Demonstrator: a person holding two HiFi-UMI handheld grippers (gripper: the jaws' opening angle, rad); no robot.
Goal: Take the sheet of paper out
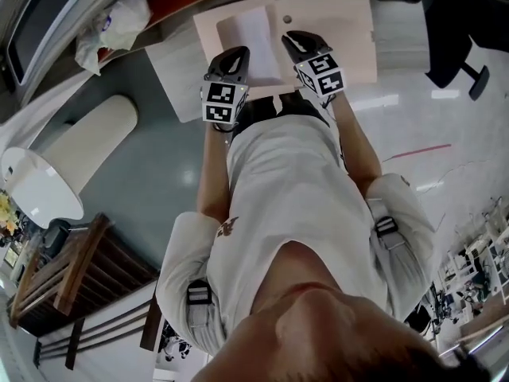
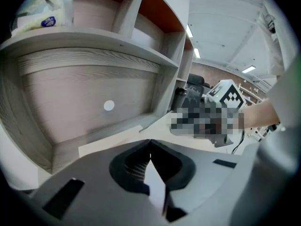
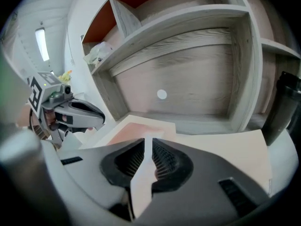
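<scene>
A white sheet of paper (image 1: 254, 30) hangs over the pale pink desk top (image 1: 350, 30), with a gripper at each of its near corners. My left gripper (image 1: 236, 54) holds the left corner. In the left gripper view its tips (image 2: 150, 141) meet and the sheet (image 2: 157, 187) runs between the jaws. My right gripper (image 1: 298, 40) is at the right corner. In the right gripper view its jaws (image 3: 148, 139) stand a narrow gap apart, with the sheet (image 3: 141, 182) in the gap and not pinched.
A grey wooden shelf unit (image 3: 188, 41) rises behind the desk, with a plastic bag (image 2: 42, 8) on its upper shelf. A black office chair (image 1: 453, 30) stands to the right, a white round object (image 1: 40, 181) and a wooden chair (image 1: 71, 269) to the left.
</scene>
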